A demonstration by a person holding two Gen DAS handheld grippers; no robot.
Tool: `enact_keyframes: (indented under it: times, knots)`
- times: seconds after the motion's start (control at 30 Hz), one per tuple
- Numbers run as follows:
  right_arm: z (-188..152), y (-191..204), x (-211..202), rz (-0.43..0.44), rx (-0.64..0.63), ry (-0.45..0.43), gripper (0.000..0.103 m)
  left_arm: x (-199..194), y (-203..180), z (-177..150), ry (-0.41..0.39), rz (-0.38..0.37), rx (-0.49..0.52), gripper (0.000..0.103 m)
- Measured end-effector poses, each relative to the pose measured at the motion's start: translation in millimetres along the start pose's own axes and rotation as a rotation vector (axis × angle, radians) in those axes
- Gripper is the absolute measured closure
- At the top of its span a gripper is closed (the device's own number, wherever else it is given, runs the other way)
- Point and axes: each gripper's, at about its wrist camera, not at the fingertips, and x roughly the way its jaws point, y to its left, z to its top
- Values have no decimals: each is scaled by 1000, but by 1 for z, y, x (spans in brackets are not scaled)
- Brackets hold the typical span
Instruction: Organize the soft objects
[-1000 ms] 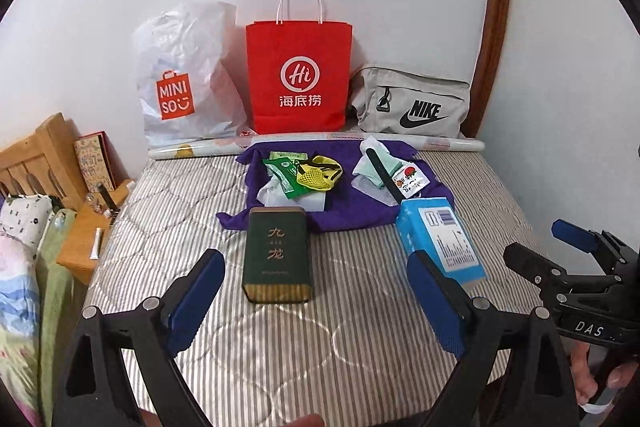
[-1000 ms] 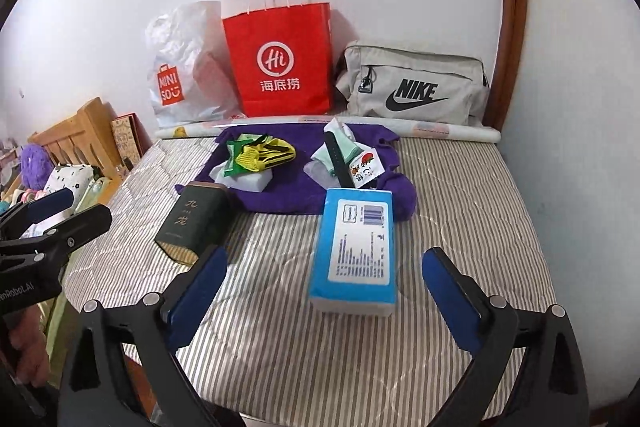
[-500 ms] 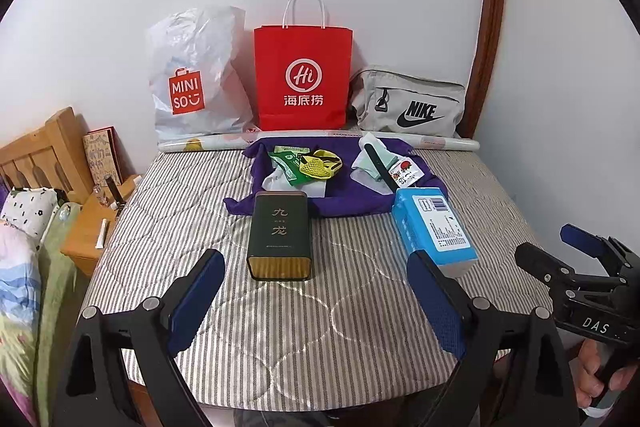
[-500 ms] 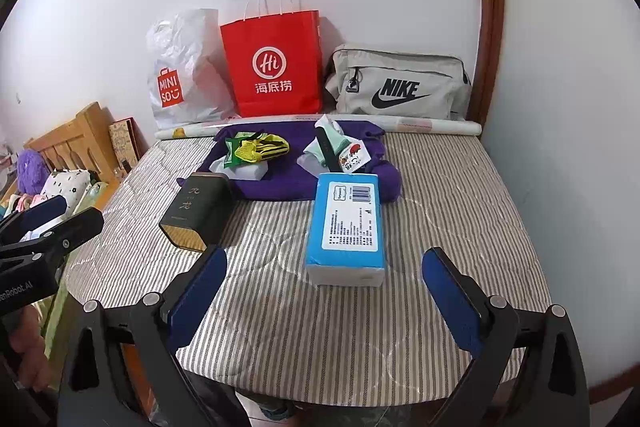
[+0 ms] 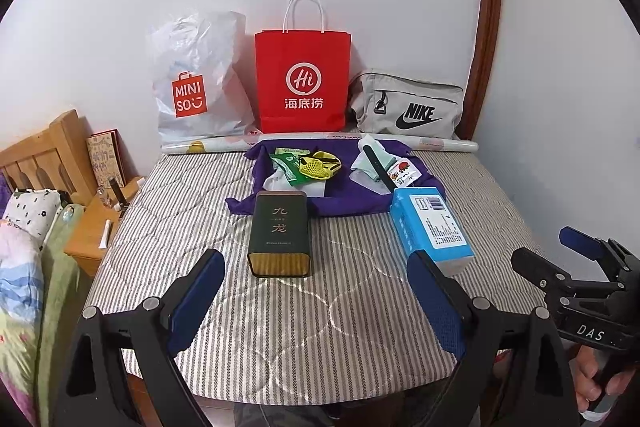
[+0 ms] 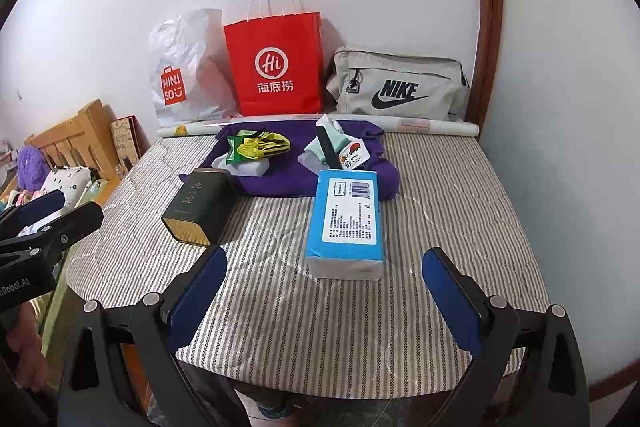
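A purple cloth [image 5: 344, 201] [image 6: 280, 175] lies spread on the striped mattress [image 5: 304, 307]. On it sit a yellow mesh item with green packets [image 5: 312, 167] [image 6: 260, 147] and pale green soft items with a small card [image 5: 380, 163] [image 6: 336, 147]. A dark green tin [image 5: 280, 233] [image 6: 200, 207] and a blue tissue pack [image 5: 432, 227] [image 6: 348, 219] lie in front of the cloth. My left gripper [image 5: 316, 303] is open and empty, short of the tin. My right gripper [image 6: 324, 303] is open and empty, short of the tissue pack.
A white Miniso bag [image 5: 192, 83], a red paper bag [image 5: 304, 79] and a grey Nike bag [image 5: 408, 107] stand against the back wall behind a paper roll [image 5: 320, 141]. A wooden headboard and nightstand [image 5: 92, 227] are at left.
Both grippers have pulled back from the bed and risen a little; the objects look smaller and farther. The mattress front edge now shows. Nothing was grasped.
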Motion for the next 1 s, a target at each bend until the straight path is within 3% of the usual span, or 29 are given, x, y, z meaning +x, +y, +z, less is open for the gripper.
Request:
enact_keyframes:
  times: [1.0]
  knots:
    - [-2, 4, -6, 8, -22, -5, 6, -6, 2, 0, -5, 5, 0, 11]
